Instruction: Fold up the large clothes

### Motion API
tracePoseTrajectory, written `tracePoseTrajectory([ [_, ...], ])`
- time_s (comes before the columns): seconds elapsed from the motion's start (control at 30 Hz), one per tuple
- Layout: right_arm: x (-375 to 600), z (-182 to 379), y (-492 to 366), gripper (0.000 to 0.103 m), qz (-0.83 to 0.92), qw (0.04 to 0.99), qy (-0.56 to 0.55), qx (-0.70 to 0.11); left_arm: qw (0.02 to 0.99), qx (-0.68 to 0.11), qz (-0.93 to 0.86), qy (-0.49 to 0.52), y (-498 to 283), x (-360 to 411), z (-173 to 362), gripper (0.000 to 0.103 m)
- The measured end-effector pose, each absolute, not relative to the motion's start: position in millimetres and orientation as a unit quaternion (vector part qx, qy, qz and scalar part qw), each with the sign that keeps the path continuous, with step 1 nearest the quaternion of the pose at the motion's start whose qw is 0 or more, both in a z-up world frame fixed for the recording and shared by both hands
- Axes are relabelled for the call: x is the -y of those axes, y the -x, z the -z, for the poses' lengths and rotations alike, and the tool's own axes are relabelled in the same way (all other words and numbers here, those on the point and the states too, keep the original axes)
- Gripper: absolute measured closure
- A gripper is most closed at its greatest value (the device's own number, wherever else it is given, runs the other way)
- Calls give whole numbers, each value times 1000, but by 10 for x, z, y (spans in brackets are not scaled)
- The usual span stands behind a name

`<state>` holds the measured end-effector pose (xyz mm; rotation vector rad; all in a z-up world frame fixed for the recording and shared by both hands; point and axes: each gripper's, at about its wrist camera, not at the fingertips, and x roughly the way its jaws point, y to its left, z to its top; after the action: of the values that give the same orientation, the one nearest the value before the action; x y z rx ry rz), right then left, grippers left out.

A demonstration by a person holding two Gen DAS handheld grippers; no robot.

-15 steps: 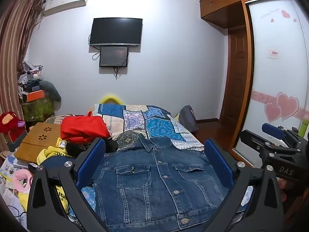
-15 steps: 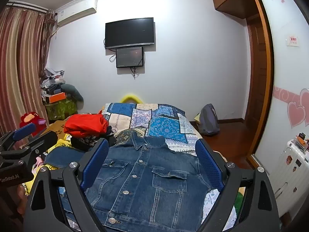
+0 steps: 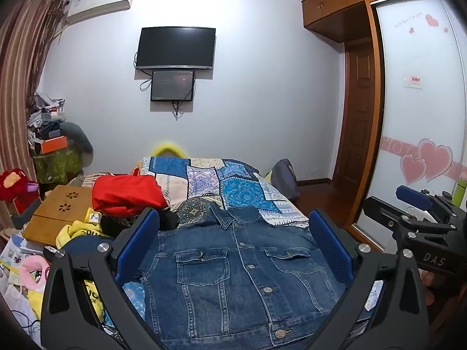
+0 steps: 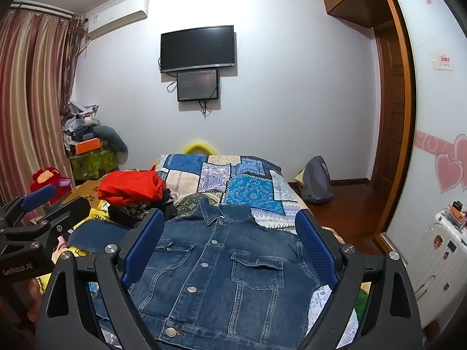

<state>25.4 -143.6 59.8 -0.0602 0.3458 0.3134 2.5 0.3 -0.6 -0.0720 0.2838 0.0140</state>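
Denim jacket (image 3: 239, 268) flat, white suitcase (image 4: 446, 250) only in right view

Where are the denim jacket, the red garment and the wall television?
denim jacket (image 3: 242, 274), left wrist view, on its buttoned front.
red garment (image 3: 125, 194), left wrist view, on its top fold.
television (image 4: 198, 48), right wrist view, on its dark screen.
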Motion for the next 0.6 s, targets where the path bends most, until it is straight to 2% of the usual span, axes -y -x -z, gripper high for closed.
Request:
tracePoseTrajectory([
  [0.6,1356,-597,-222,13,-156,972,31,-173,989,-142,-9,40,-38,-39,33,0],
])
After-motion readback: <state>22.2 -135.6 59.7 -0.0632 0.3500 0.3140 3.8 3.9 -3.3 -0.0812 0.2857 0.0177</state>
